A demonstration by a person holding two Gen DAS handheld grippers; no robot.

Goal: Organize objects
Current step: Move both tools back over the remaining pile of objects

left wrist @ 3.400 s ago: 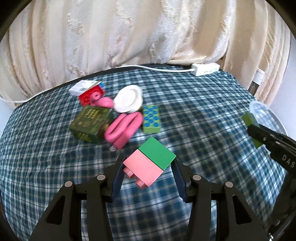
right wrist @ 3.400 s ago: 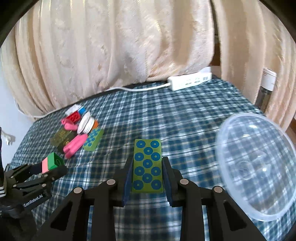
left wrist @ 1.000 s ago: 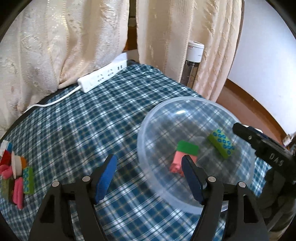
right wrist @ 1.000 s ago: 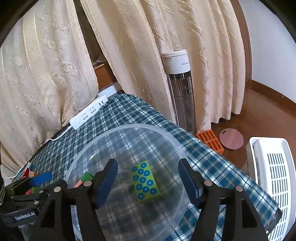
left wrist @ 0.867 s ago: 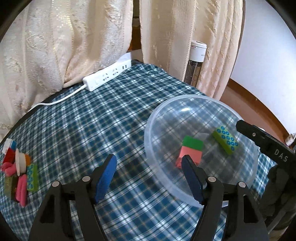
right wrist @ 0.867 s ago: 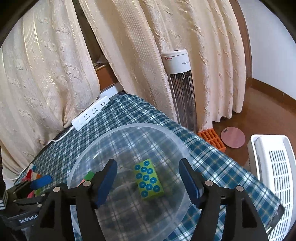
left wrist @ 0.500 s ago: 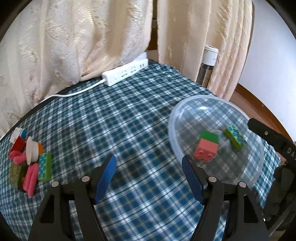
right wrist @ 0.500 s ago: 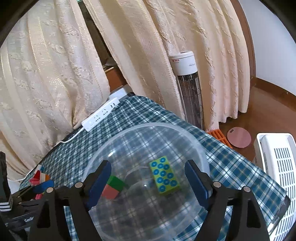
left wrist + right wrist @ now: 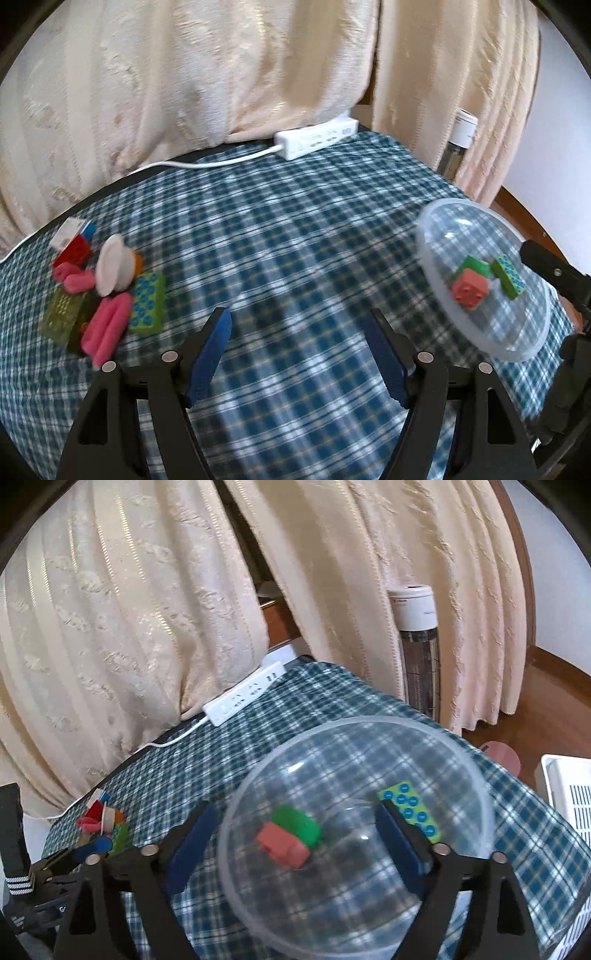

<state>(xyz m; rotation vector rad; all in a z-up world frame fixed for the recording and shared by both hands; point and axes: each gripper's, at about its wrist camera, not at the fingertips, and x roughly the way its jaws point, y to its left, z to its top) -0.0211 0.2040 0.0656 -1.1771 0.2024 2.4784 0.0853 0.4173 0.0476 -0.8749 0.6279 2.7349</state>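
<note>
The clear bowl [image 9: 436, 266] sits at the right edge of the left wrist view, on the checked bench [image 9: 295, 240]. Inside it lie a pink-and-green block [image 9: 470, 282] and a green studded brick [image 9: 509, 277], just beside each other; the brick's long axis runs from upper left to lower right. At the left of the frame a pile of loose toys rests on the cloth: a second green studded brick [image 9: 147, 304] with its long axis near vertical in the frame, a pink folded piece [image 9: 107, 328] beside it, a white disc [image 9: 112, 269] on edge, a dark green block [image 9: 62, 314] and a red block [image 9: 74, 253]. The left gripper [image 9: 299, 350] fills the bottom centre, its fingers [image 9: 210, 350] spread wide and holding nothing, above bare cloth between the pile and the bowl. A white power strip [image 9: 317, 138] lies at the far edge under the cream curtain [image 9: 184, 74].

In the right wrist view the bowl [image 9: 484, 794] fills the lower centre. The pink-and-green block [image 9: 290, 834] lies left of the middle and the studded brick [image 9: 413, 812] to the right, its long axis running from upper left to lower right. The right gripper [image 9: 295, 845] has its fingers [image 9: 188, 849] spread wide and empty, one on either side of the bowl. The toy pile [image 9: 103, 823] shows small at the left.
</note>
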